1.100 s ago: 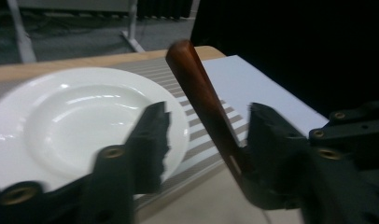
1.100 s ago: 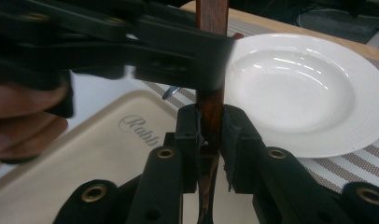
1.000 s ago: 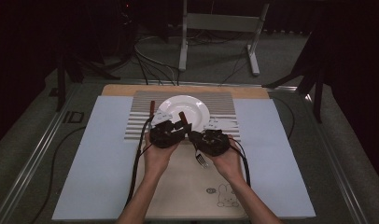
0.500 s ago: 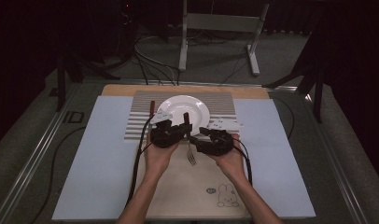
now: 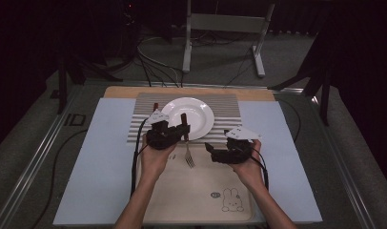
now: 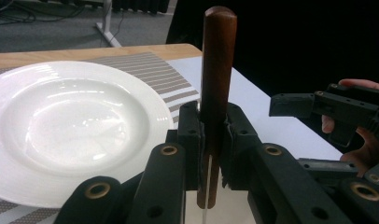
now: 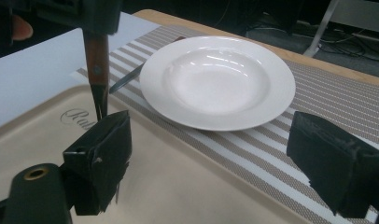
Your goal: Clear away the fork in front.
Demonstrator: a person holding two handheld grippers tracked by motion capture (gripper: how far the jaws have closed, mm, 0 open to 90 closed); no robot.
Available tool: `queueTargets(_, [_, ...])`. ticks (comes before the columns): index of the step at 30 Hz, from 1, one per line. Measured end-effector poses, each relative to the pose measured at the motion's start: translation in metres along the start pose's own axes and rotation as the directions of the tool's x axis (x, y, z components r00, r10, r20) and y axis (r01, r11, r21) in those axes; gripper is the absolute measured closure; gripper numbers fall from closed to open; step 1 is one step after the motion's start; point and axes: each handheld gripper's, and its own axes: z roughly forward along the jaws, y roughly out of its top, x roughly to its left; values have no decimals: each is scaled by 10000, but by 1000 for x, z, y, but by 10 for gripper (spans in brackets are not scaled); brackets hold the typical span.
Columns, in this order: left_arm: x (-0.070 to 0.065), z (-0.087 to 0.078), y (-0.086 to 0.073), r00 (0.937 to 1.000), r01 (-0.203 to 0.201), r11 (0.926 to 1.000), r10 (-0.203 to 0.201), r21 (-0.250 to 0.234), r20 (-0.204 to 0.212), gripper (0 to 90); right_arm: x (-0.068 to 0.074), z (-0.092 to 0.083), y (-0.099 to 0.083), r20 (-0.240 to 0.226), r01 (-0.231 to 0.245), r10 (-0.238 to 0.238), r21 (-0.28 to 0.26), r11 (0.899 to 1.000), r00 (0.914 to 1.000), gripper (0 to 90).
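handover done | left tool (image 6: 211,154) clamped on fork (image 5: 186,143) handle, tines down over tray's (image 5: 201,200) far edge, beside plate (image 5: 196,112) | right tool (image 5: 219,151) just opened, empty, drawn off right | placing next, probably

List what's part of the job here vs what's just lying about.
In the job:
- fork, wooden handle clamped in the left tongs
- right tongs, jaws just been opening, nothing between them
- tray, under the fork's tines

Lying about, untouched:
- plate
- striped placemat
- knife beside the plate
- metal stand beyond the table
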Motion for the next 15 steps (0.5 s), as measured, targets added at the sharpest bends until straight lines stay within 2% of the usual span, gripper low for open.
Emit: queueTargets(15, [9,-12,3,9999,107,9998,-105,159,-131,799,-15,-18,-15,570,3,14,-306,9995,9984,139])
